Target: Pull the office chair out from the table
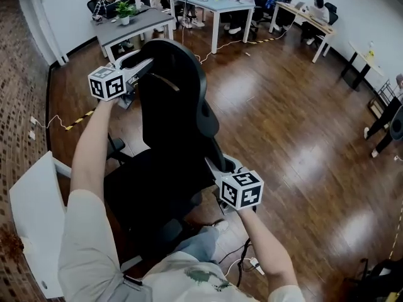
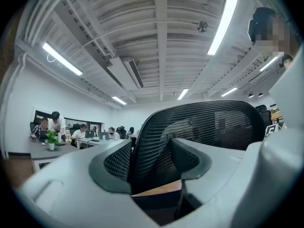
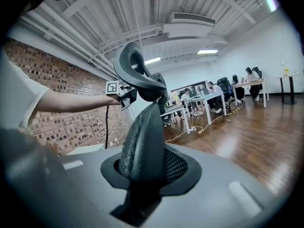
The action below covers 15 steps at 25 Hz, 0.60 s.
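Clamped on the chair [image 1: 171, 121] over a glossy wood floor [image 1: 283, 118]: left gripper [image 1: 145, 63] at its top, right gripper [image 1: 216, 167] at its side, desks [image 1: 135, 22] beyond.

Glossy dark wood floor [image 1: 283, 124] with a black office chair [image 1: 170, 137] standing on it. A white table [image 1: 34, 219] stands left of the chair, and a yellow-and-black striped strip [image 1: 80, 118] lies beyond that, also on the chair's left.

Floor [image 1: 283, 124]: dark polished wood planks, reflecting the overhead light. Brick wall [image 3: 71, 122] along one side, white wall [image 1: 371, 11] on another. Exposed white ceiling [image 2: 161, 42] with long strip lights [image 2: 223, 25] and a mounted air unit [image 3: 190, 18]. White desks [image 1: 217, 6] at the far end, persons seated. Grey desk [image 1: 148, 21] bears a potted plant [image 1: 124, 10]. Yellow-black tape [image 1: 80, 118] on floor.
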Available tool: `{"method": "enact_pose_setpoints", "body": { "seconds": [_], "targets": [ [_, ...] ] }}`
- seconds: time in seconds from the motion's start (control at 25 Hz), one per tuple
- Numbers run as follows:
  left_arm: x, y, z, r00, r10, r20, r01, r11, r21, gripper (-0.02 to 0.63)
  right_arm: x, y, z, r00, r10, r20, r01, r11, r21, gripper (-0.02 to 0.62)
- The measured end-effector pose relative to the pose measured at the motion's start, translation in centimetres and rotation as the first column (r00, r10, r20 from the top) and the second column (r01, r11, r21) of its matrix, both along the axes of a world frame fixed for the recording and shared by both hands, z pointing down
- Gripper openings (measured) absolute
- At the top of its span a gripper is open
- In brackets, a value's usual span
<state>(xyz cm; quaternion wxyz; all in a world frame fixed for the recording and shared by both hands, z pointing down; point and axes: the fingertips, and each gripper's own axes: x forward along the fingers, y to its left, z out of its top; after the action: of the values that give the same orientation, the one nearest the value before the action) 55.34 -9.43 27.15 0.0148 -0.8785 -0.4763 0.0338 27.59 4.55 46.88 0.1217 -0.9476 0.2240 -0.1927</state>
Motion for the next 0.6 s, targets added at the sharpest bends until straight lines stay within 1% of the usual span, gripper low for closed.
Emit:
{"method": "enact_pose_setpoints", "body": {
  "seconds": [0.24, 0.36, 0.6],
  "targets": [
    [1.6, 5.4, -0.5, 1.000, 0.000, -0.025, 0.000, 1.000, 0.003, 0.273, 1.1, 4.5, 0.0, 1.000, 0.000, 0.005, 0.000, 1.000, -0.005, 0.100],
    [2.3, 7.4, -0.4, 1.000, 0.003, -0.027, -0.003, 1.000, -0.002, 0.273, 1.8, 6.5, 0.0, 1.000, -0.006, 0.012, 0.006, 1.000, -0.012, 0.101],
    [3.9, 10.6, -0.7, 0.999, -0.018, -0.037, 0.018, 1.000, 0.012, 0.273, 3.8, 10.5, -0.2, 0.999, -0.028, 0.028, 0.029, 0.999, -0.023, 0.101]
  ]
}}
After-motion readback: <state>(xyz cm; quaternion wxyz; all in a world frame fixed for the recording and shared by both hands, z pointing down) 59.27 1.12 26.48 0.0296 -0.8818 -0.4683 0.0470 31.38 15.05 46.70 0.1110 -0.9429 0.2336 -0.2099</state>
